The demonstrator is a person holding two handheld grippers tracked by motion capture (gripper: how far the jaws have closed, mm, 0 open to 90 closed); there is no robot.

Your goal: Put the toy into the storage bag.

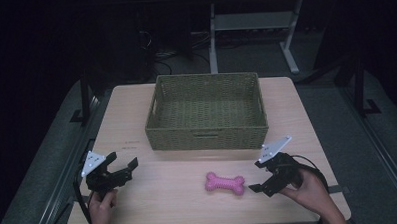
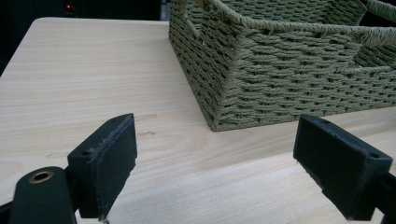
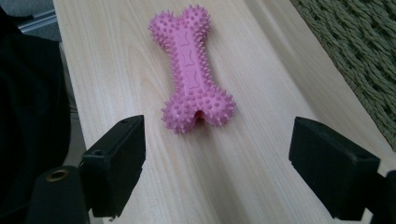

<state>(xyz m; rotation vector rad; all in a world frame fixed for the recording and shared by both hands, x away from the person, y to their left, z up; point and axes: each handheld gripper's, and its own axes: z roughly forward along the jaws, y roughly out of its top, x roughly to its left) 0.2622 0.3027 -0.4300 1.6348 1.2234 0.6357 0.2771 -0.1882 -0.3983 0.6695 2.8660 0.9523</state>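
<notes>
Both my grippers are down at the near edge of the wooden table (image 1: 136,119), one in each hand. My left gripper (image 1: 122,167) sits near the left corner with its jaws spread wide and nothing between them. From its own view I'm looking across bare tabletop at the near corner of the woven green basket (image 2: 261,70), and the basket's far side runs off the top and right of that view, so I can't see inside it from there.

My right gripper (image 1: 261,176) is also wide open and holding nothing. It's pointed at the pink spiky bone toy (image 1: 225,183), which lies flat on the table in front of the basket, near the front edge and just left of the gripper tips, not touching them. In the right gripper view the bone (image 3: 192,70) lies lengthwise ahead of the jaws, with a small dark notch at its near end that I can't really make out.

The room beyond the table is very dark; I can only pick out some pale desk legs (image 1: 289,54) back there.
</notes>
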